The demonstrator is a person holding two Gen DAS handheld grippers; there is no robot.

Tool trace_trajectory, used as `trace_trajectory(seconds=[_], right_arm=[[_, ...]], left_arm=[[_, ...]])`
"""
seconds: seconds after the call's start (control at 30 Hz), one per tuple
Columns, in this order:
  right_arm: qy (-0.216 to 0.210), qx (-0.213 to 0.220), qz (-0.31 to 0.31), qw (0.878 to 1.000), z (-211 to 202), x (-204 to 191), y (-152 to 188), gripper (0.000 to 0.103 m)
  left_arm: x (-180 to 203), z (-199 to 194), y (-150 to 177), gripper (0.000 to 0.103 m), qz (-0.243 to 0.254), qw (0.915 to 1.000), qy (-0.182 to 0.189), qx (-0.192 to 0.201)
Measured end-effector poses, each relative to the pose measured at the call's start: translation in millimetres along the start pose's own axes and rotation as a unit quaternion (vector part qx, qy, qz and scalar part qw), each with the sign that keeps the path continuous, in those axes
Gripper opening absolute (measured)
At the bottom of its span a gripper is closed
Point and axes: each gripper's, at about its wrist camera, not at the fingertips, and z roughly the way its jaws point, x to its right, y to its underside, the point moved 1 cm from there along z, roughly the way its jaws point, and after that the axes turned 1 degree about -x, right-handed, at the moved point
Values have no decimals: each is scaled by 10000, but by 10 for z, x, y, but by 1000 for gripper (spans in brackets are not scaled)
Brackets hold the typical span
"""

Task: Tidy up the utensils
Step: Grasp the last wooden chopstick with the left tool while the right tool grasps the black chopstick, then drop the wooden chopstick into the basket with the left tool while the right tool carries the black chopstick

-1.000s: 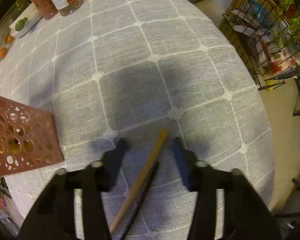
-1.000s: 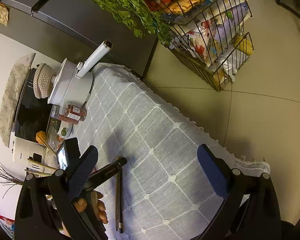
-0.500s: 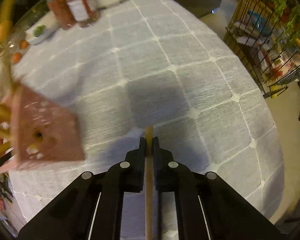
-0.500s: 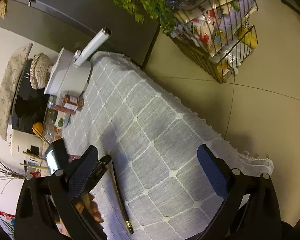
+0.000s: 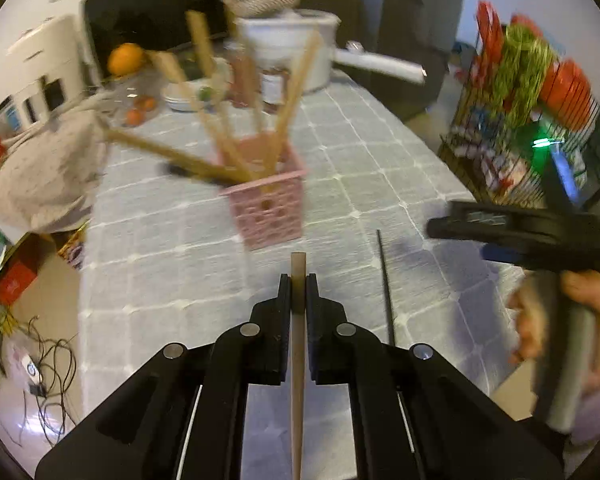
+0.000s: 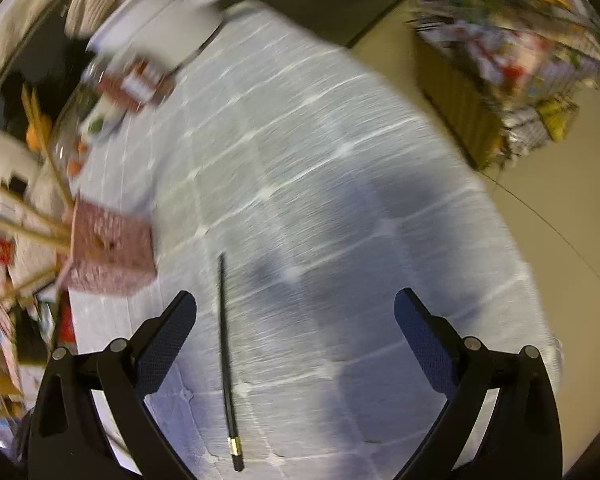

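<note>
On the checked tablecloth (image 6: pixel 340 184), one black chopstick (image 6: pixel 225 344), left gripper (image 5: pixel 299 280) clamping one wooden chopstick (image 5: pixel 298 344), right gripper (image 6: pixel 296 308) wide.

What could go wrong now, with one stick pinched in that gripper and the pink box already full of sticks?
The left gripper pinches the wooden chopstick near its tip, so the long free end might swing or slip. The pink holder already has sticks leaning out at angles; the new one may catch on them or tip the holder. The black chopstick lies off-centre between the open right gripper fingers, so a grab could miss it.
</note>
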Motion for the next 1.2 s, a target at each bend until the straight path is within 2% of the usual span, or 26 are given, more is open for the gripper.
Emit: trace_trajectory(seconds=[0.13,0.3,0.37,0.43,0.47,0.5,0.53,0.67,0.73,0.93,1.2], right_arm=[[206,-110,-505,9985,158,-316,23,97],[169,-381,-781,9961,337,-544,70,94],[251,-509,-913,9942,426,-616,97,85],[322,-728,-988,9919,523,-669,128,54],[430,-605,-1099,9912,519,-715,149,53],[472,-646,-1220,9893,537,-757,172,43],[509,-623,-1264,9887,535,-777,182,41],[621,-512,-1323,9879,520,-796,221,23],[506,-532,-1240,9896,518,-764,213,7],[25,-499,-1013,9936,476,-650,143,5],[-376,178,-1296,9907,-108,-676,297,5]], left_arm=[[-258,-316,173,7,-280,9991,-4,315],[-474,-473,251,7,-527,9971,-119,531],[-515,-531,243,7,-558,9963,-163,640],[-560,-571,239,7,-633,9955,-134,698],[-572,-591,255,7,-637,9953,-144,712],[-580,-600,256,7,-617,9953,-167,733],[-586,-612,268,7,-613,9951,-182,751],[-620,-596,283,7,-646,9951,-181,727],[-629,-580,288,7,-655,9952,-183,708],[-626,-549,303,7,-639,9956,-198,650],[-636,-559,332,7,-635,9958,-190,637]])
